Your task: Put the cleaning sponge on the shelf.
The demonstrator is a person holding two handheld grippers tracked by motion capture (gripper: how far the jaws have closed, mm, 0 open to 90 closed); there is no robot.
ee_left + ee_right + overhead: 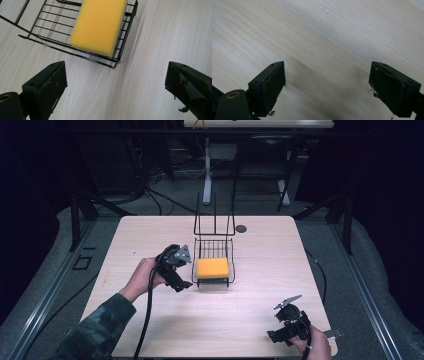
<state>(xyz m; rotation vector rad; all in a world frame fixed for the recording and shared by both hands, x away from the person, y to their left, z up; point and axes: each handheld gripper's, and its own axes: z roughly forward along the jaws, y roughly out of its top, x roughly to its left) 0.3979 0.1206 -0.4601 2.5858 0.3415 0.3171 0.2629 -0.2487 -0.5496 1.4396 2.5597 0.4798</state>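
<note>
Sponge (212, 268), yellow and rectangular, lies flat in the low front tray of the black wire rack (214, 245) that stands at the middle of the table (150, 235). From the high view I read its long axis as running across the table, left to right, with a darker layer just showing along its underside. In the left gripper view the sponge (98, 25) sits against the rack's (47, 32) near corner, its long side slanting up and away from me.

My left tongs (186, 284) are just beside the rack's left edge, apart from the wires as far as I can tell. In the left gripper view their jaws stand wide apart, with bare wood between them and nothing gripped; the sponge lies beyond the tips, untouched.

My right tongs (274, 336) are well apart from the rack, down at the table's near right corner. In the right gripper view the jaws are spread wide over plain table, holding nothing.
</note>
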